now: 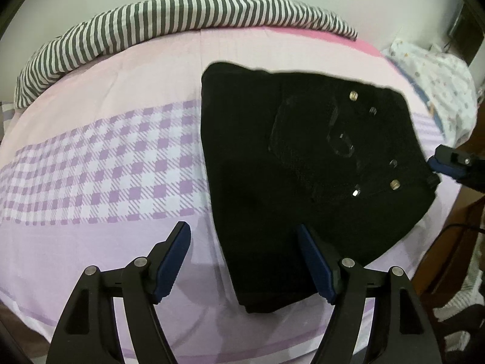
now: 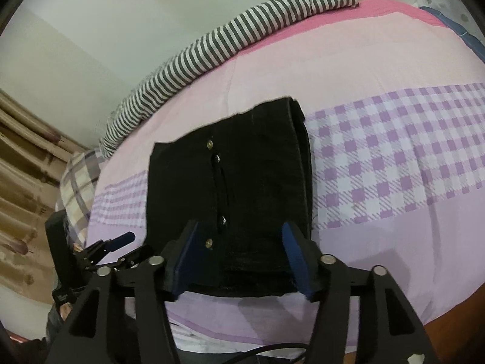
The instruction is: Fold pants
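Note:
Black pants (image 1: 303, 166) lie folded into a compact rectangle on the bed, rivets and a back pocket facing up. My left gripper (image 1: 242, 229) stands open above the bundle's near left edge, one finger over the sheet and one over the cloth, gripping nothing. At the right edge of that view, my right gripper (image 1: 448, 160) sits by the waistband corner. In the right wrist view the pants (image 2: 242, 166) fill the middle, and my right gripper (image 2: 241, 226) is open astride their near edge, pads apart from the fabric. The left gripper (image 2: 130, 244) shows at lower left.
The bed sheet (image 1: 91, 166) is pink with a purple check band. A grey-and-white striped blanket (image 1: 151, 21) lies rolled along the far edge by the wall. A printed pillow (image 1: 439, 85) sits at far right, a plaid pillow (image 2: 78, 182) and curtain (image 2: 24, 166) at left.

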`<control>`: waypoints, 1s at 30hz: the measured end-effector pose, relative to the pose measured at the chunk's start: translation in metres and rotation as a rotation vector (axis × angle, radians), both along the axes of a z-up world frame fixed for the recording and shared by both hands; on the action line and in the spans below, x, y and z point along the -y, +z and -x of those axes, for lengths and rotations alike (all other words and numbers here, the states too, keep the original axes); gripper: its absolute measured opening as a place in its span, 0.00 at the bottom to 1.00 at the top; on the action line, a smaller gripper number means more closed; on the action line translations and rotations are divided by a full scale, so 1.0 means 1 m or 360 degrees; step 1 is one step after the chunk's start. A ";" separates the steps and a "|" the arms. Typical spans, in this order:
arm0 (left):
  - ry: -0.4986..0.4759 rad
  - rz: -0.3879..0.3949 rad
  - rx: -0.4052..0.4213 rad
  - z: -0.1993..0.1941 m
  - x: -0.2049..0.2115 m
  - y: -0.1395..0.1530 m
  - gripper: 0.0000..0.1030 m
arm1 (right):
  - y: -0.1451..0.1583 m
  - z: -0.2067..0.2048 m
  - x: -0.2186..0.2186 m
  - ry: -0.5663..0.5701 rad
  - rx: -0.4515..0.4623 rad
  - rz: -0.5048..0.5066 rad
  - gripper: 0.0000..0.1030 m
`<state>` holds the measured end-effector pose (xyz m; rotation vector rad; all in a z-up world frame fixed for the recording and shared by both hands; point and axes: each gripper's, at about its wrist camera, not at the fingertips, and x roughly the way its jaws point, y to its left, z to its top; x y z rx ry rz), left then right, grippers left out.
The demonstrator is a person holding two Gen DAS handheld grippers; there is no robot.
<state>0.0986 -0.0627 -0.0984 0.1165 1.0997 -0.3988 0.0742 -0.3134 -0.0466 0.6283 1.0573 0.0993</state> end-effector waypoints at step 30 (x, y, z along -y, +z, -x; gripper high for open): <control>0.0101 0.0629 -0.0435 -0.097 -0.029 -0.025 0.72 | -0.068 -0.038 0.045 0.0149 -0.0127 -0.0530 0.65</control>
